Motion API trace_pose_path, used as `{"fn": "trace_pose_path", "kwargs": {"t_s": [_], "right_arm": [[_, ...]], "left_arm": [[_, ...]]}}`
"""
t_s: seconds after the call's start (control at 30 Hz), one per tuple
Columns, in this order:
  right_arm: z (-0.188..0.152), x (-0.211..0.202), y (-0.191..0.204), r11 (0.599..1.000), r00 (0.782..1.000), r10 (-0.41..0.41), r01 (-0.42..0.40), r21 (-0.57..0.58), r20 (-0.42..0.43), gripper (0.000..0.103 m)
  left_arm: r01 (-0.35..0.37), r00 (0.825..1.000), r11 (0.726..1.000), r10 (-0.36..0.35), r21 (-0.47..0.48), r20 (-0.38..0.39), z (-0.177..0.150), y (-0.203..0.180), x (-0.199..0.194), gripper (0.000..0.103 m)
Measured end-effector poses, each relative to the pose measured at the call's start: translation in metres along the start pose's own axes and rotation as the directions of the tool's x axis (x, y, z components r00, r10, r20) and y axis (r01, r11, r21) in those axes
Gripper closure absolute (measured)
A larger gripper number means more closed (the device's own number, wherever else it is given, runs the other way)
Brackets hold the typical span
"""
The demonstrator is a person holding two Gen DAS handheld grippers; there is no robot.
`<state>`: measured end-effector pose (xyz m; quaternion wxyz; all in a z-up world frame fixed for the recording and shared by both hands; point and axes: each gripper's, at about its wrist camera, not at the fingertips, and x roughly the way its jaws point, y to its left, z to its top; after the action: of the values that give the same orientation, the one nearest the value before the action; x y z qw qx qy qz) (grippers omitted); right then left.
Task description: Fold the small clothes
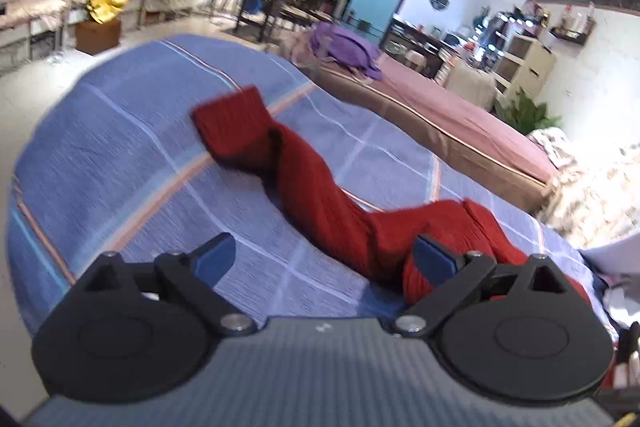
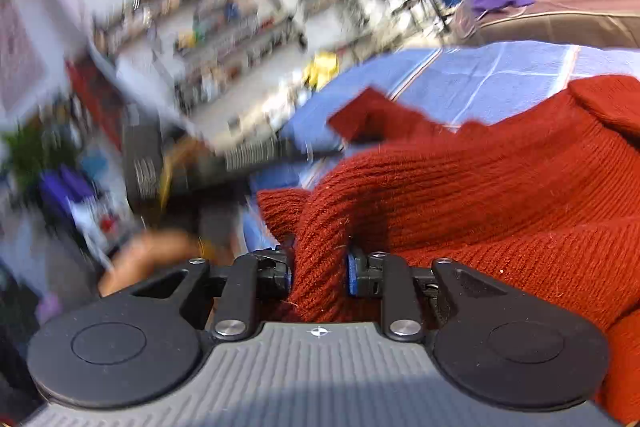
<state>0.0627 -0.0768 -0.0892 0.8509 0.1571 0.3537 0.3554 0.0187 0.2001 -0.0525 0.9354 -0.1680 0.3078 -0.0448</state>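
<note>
Your left gripper (image 1: 326, 259) hangs over the blue checked bedspread (image 1: 120, 155), tilted down, its jaws spread wide with nothing between them; that leaves it free to take another part of the garment. The red ribbed knit sweater (image 1: 320, 199) lies rumpled across the bed, one sleeve trailing away from you. Your right gripper (image 2: 319, 269), also pitched downward, has its jaws clamped on a bunched fold of the knit, likely to lift it for folding.

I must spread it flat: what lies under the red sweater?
The blue striped bedcover lies under the red sweater. Anything beneath its bunched folds is covered.
</note>
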Motion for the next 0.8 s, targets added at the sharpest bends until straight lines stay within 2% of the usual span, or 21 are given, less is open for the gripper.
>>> {"fn": "trace_pose_path", "kwargs": {"t_s": [0.1,0.13,0.17,0.2,0.23,0.27,0.33,0.37,0.43,0.5,0.6,0.67,0.7,0.73,0.77,0.8], "right_arm": [[-0.018,0.027,-0.012,0.995,0.997,0.066,-0.063,0.071,-0.045,0.061],[-0.027,0.038,-0.016,0.993,0.995,0.079,-0.073,0.095,-0.067,0.054],[-0.034,0.050,-0.022,0.991,0.993,0.068,-0.056,0.122,-0.095,0.045],[-0.042,0.052,-0.023,0.986,0.991,0.027,-0.005,0.164,-0.131,0.039],[-0.048,0.054,-0.025,0.981,0.989,0.010,0.020,0.195,-0.150,0.039],[-0.047,0.052,-0.026,0.980,0.990,0.014,0.014,0.200,-0.139,0.039],[-0.040,0.034,-0.021,0.989,0.998,-0.028,0.036,0.147,-0.057,0.037],[-0.036,0.023,-0.018,0.992,0.998,-0.060,0.061,0.109,-0.014,0.032],[-0.030,0.002,-0.015,0.991,0.989,-0.128,0.124,0.060,0.069,0.011],[-0.025,-0.008,-0.020,0.984,0.977,-0.174,0.167,0.059,0.124,0.003],[-0.030,-0.009,-0.031,0.968,0.961,-0.236,0.219,0.120,0.148,0.003],[-0.037,-0.019,-0.038,0.955,0.952,-0.269,0.246,0.164,0.143,0.003],[-0.041,-0.024,-0.032,0.946,0.945,-0.293,0.265,0.186,0.142,0.003],[-0.045,-0.025,-0.034,0.937,0.939,-0.312,0.281,0.206,0.142,0.003],[-0.049,-0.028,-0.030,0.932,0.937,-0.320,0.285,0.225,0.138,0.002],[-0.052,-0.034,-0.033,0.929,0.938,-0.320,0.283,0.239,0.130,0.002]], "left_arm": [[-0.048,0.999,0.999,0.048,-0.003,0.006,0.003,0.012,-0.002,0.002],[-0.057,0.998,0.998,0.057,0.003,-0.016,0.001,0.013,0.002,0.002],[-0.055,0.997,0.998,0.055,0.013,-0.045,-0.002,0.011,0.008,0.002],[-0.037,0.997,0.999,0.039,0.025,-0.073,-0.006,0.008,0.013,0.002],[-0.008,0.995,0.999,0.012,0.036,-0.103,-0.011,0.004,0.020,0.002],[0.025,0.991,0.999,-0.019,0.043,-0.135,-0.016,0.000,0.027,0.002],[0.085,0.981,0.995,-0.074,0.050,-0.178,-0.023,-0.011,0.042,0.002],[0.106,0.976,0.993,-0.094,0.053,-0.195,-0.027,-0.017,0.051,0.002],[0.149,0.968,0.987,-0.134,0.055,-0.212,-0.028,-0.029,0.070,0.002],[0.195,0.954,0.980,-0.180,0.039,-0.239,-0.025,-0.040,0.092,0.002],[0.249,0.912,0.968,-0.227,0.023,-0.343,-0.024,-0.063,0.134,0.002],[0.251,0.889,0.966,-0.205,0.060,-0.410,-0.031,-0.082,0.162,0.002],[0.245,0.886,0.965,-0.183,0.096,-0.426,-0.037,-0.091,0.175,0.006],[0.218,0.895,0.967,-0.144,0.133,-0.423,-0.043,-0.098,0.184,0.019],[0.195,0.909,0.967,-0.115,0.166,-0.402,-0.048,-0.105,0.191,0.021],[0.192,0.924,0.962,-0.112,0.192,-0.365,-0.050,-0.111,0.193,0.032]]}}
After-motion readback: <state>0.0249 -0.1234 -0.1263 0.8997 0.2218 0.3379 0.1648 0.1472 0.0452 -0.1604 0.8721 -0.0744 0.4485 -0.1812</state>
